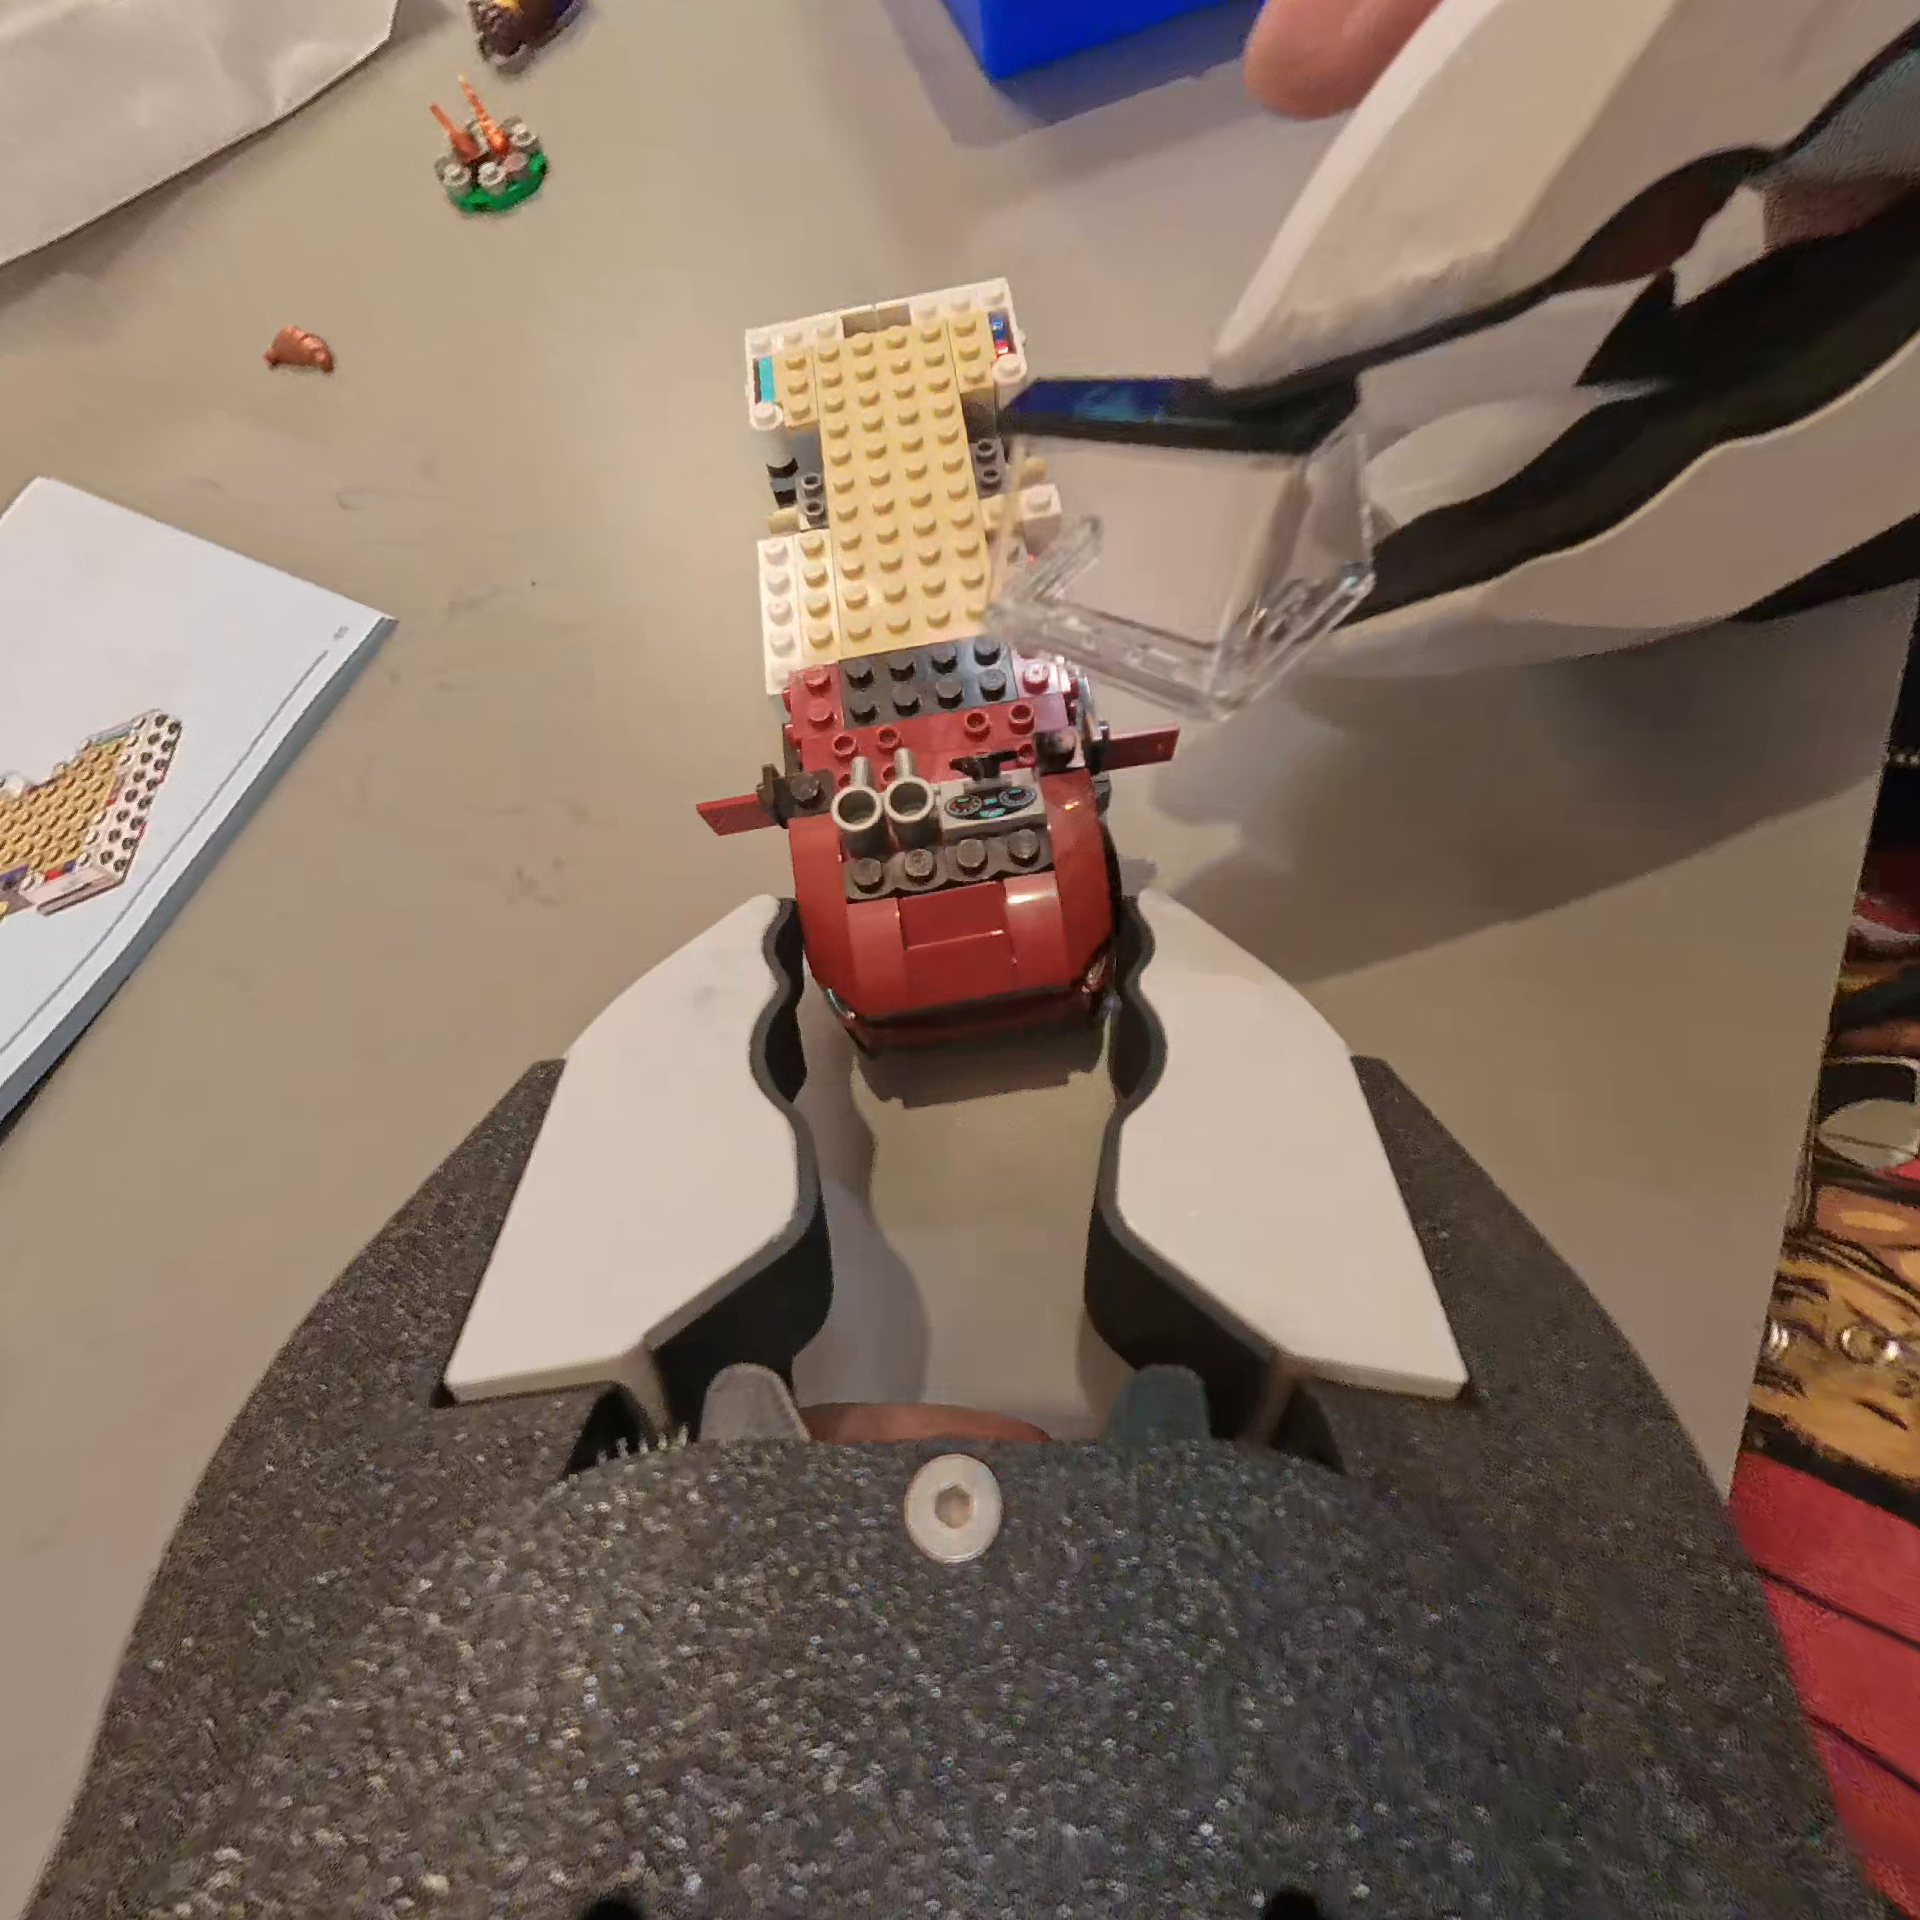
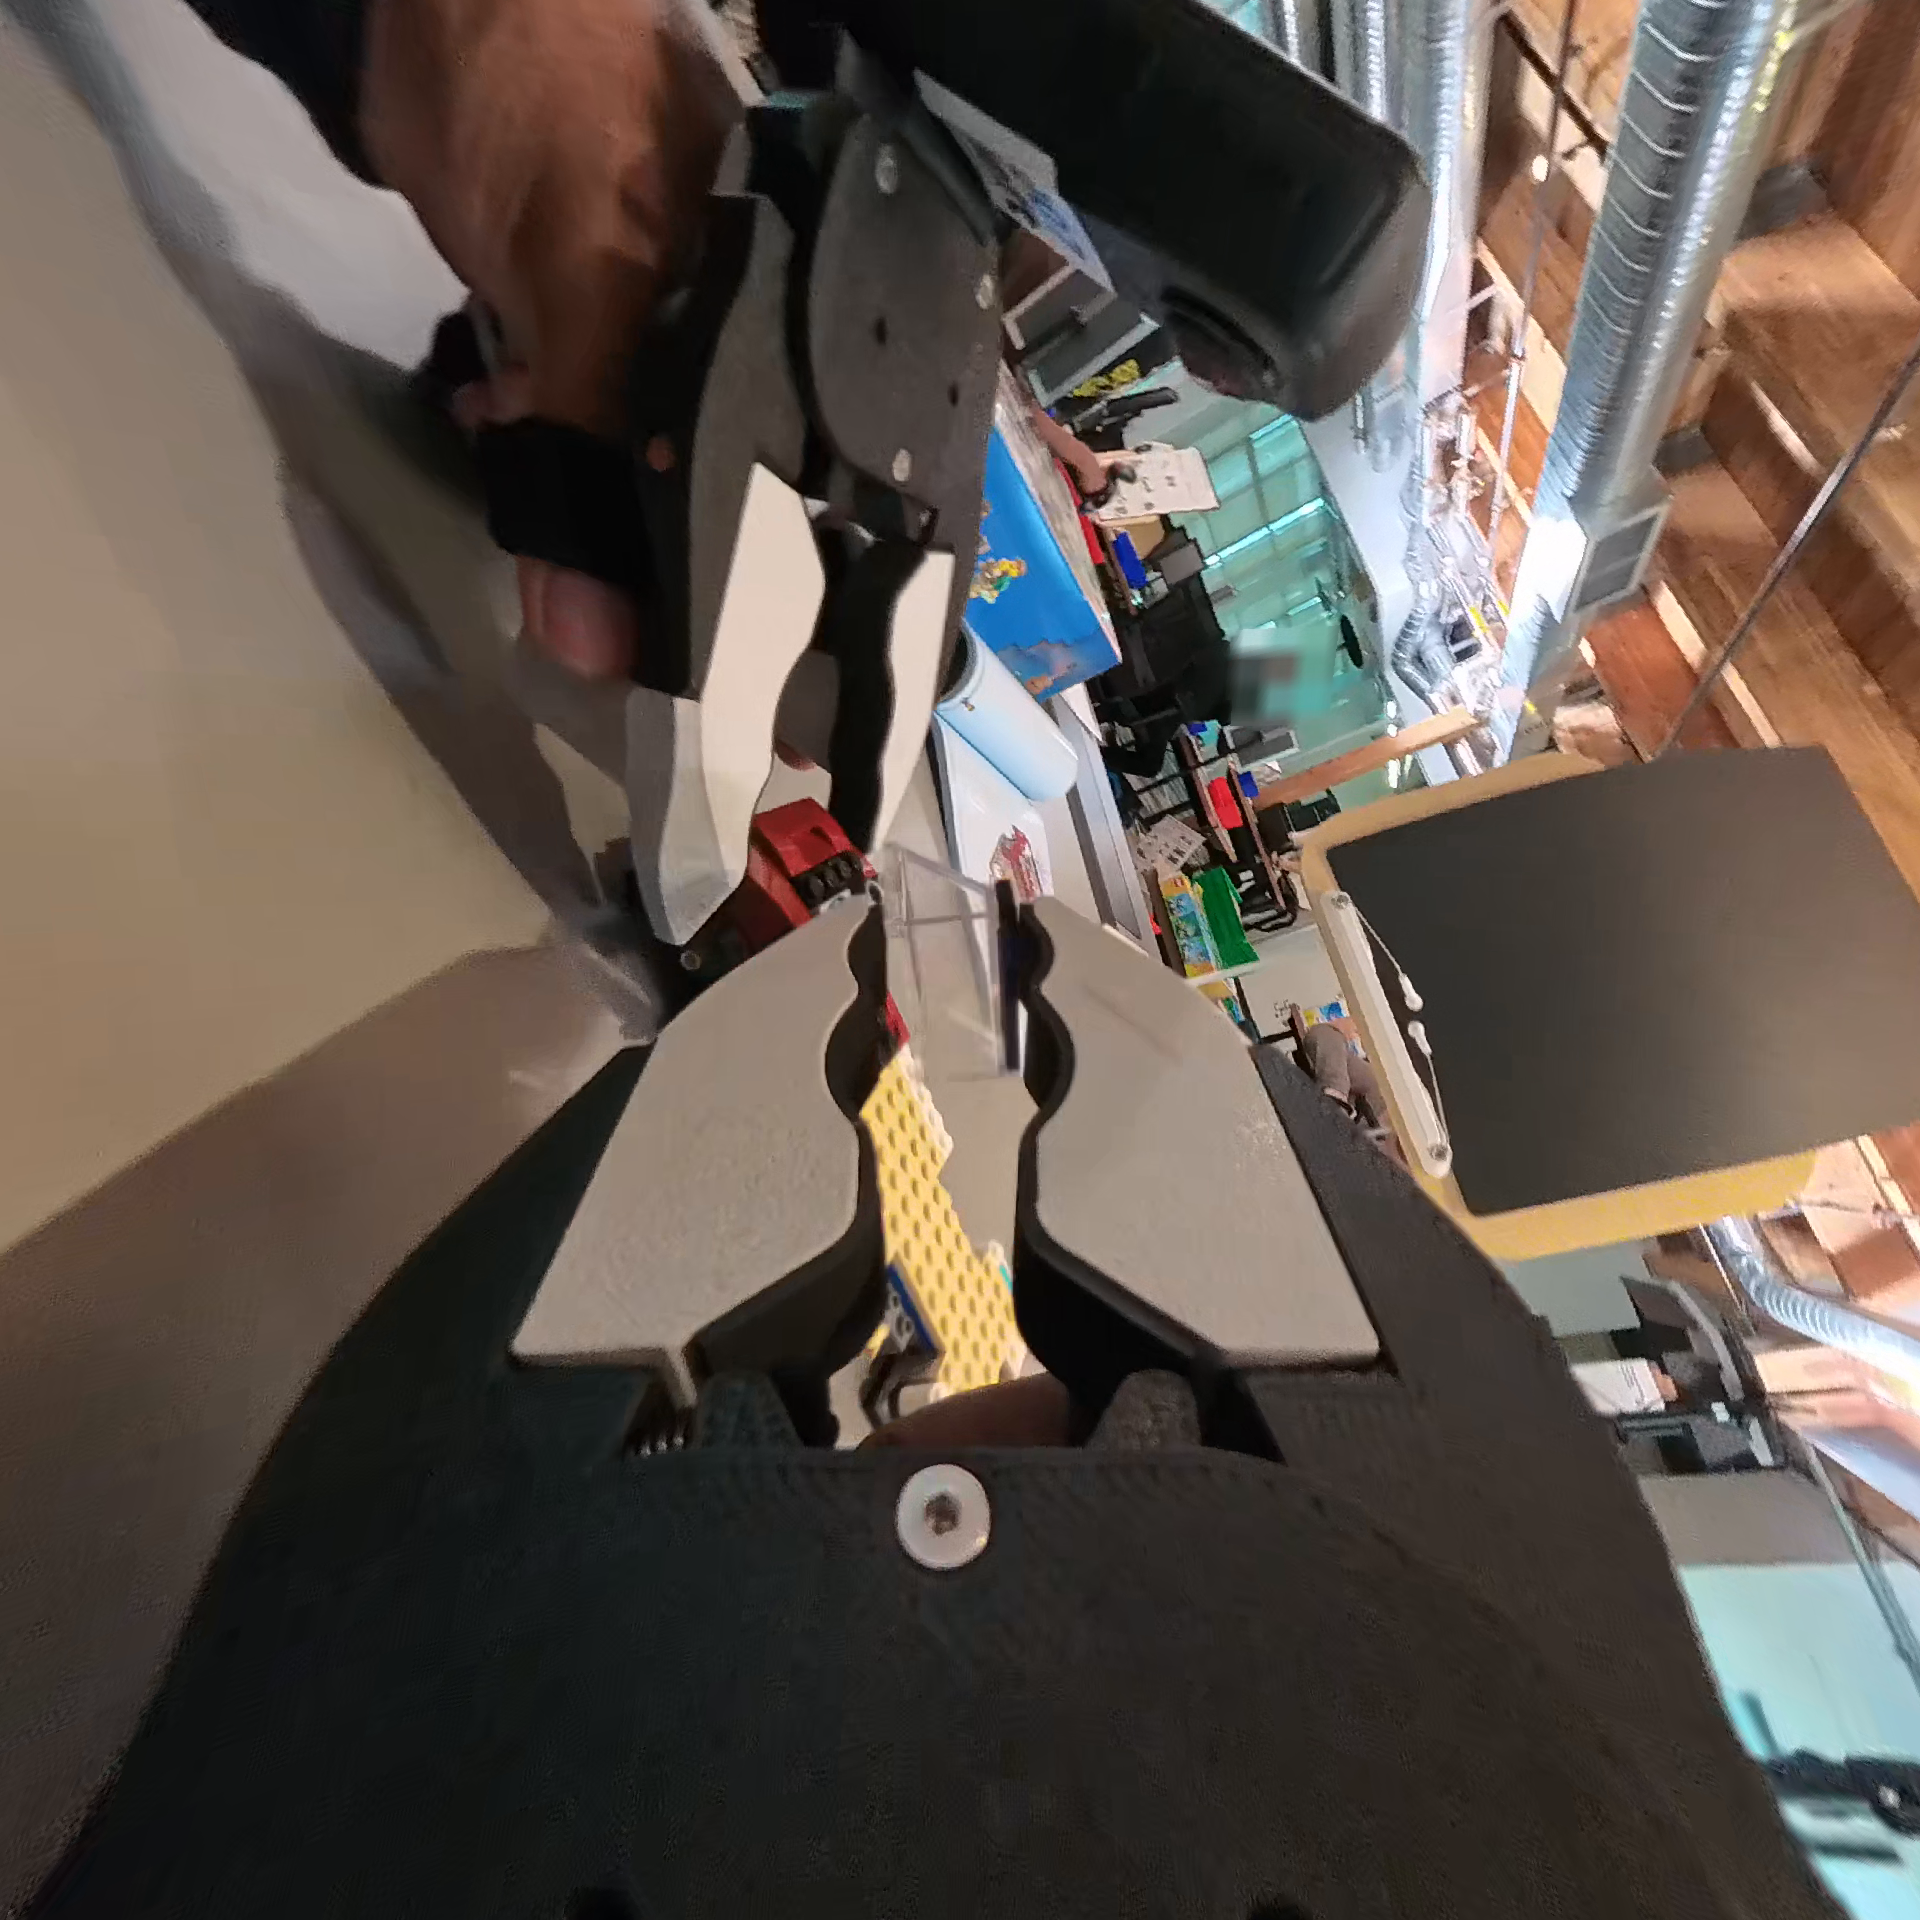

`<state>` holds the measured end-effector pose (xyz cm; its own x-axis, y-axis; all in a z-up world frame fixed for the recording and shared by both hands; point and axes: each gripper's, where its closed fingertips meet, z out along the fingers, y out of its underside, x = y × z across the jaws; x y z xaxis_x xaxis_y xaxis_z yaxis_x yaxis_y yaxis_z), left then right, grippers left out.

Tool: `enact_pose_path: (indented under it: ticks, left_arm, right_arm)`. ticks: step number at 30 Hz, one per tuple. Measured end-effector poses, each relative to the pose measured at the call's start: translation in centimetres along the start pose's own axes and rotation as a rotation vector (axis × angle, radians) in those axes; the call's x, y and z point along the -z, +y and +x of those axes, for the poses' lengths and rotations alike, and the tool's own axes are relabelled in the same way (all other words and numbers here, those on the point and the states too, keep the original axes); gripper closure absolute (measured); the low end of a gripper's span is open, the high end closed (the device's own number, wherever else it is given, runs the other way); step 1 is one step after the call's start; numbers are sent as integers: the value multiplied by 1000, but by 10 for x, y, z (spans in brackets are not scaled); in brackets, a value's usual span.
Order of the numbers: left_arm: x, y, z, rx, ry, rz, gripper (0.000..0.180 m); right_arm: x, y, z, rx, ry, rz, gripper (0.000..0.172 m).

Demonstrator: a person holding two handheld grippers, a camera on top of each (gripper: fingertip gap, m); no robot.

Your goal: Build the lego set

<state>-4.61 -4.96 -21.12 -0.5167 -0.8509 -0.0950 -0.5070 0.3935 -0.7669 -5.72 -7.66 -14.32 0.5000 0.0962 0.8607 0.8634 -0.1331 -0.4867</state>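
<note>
**Brick vehicle on counter, one claw at its nose, other w/ clear piece**

Brick-built vehicle [image 1: 914, 644] sits on the grey counter [image 1: 468, 987], approx. centre of the left wrist view: dark-red rounded nose nearest the camera, black and grey studded bits and two grey tubes behind it, then a long tan studded deck w/ white edging running away.

Left claw [image 1: 961, 971] is partly open, its two fingers either side of the red nose; dark pads sit right at the nose's flanks, but firm pressure can't be told. Vehicle rests on the counter.

Right claw [image 2: 951, 977] comes in from the upper right of the left wrist view, narrowly closed on a clear plastic windscreen-type piece [image 1: 1174, 582], w/ a dark blue strip along its upper edge. Pads press on both sides of it. Piece hangs just beside and above the vehicle's right side, near the join of tan deck and red part; contact w/ the vehicle can't be told.

Round about: instruction booklet [image 1: 156, 748] at left on counter, white paper sheet [image 1: 156, 94] top left, small brown piece [image 1: 301, 348], small round green-based build [image 1: 488, 156], blue box [image 1: 1091, 31] at top, printed box [image 1: 1849, 1247] at right edge.
</note>
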Motion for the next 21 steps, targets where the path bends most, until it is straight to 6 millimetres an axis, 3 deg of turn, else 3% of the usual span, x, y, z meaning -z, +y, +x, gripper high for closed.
enact_pose_path:
  ticks: [9, 17, 21]
  left_arm:
    - [2, 3, 6, -54, 54, -7, 122]
    - [2, 4, 8, -69, 69, -12, 122]
    - [2, 4, 8, -68, 71, -7, 122]
  right_arm:
    - [-9, 3, -7, 91, -119, 4, 148]
    - [-25, -17, -6, 161, -171, 125, 148]
    - [-31, -10, -14, 165, -218, 132, 148]
